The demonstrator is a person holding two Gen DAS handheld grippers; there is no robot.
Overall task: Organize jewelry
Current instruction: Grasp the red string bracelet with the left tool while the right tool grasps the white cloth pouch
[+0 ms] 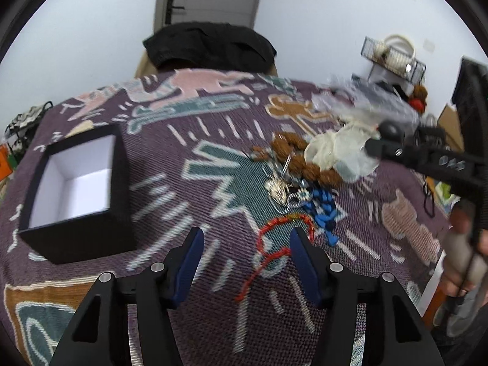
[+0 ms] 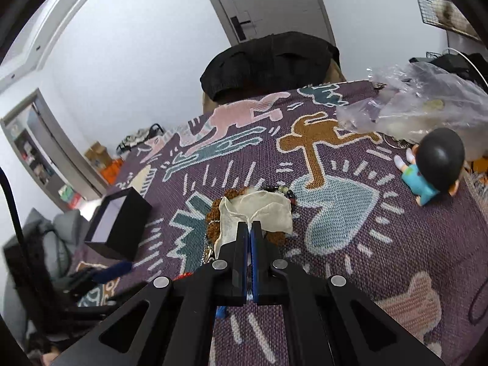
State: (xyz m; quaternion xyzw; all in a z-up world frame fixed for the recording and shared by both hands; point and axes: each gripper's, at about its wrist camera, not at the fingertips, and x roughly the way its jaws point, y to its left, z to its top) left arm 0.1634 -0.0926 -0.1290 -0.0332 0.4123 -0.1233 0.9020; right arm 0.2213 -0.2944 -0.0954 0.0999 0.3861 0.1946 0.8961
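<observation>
My right gripper (image 2: 249, 224) is shut on the near edge of a cream cloth pouch (image 2: 259, 210), which lies over brown bead strands (image 2: 213, 210). Beside the pouch sits a bracelet of green and dark beads (image 2: 283, 190). In the left wrist view the jewelry pile holds the brown beads (image 1: 292, 152), a silver chain (image 1: 279, 187), a blue bracelet (image 1: 323, 210) and a red cord (image 1: 274, 244). My left gripper (image 1: 247, 233) hovers open just short of the pile, nothing between its pads; the red cord lies by its right finger. An open black box (image 1: 76, 183) with a white inside stands to the left.
A purple patterned cloth (image 2: 396, 213) covers the table. A small figurine (image 2: 433, 167) and a crumpled plastic bag (image 2: 427, 109) sit at the far right. A chair with a black garment (image 2: 271, 58) stands at the far edge. A person's hand (image 1: 463, 262) shows at the right.
</observation>
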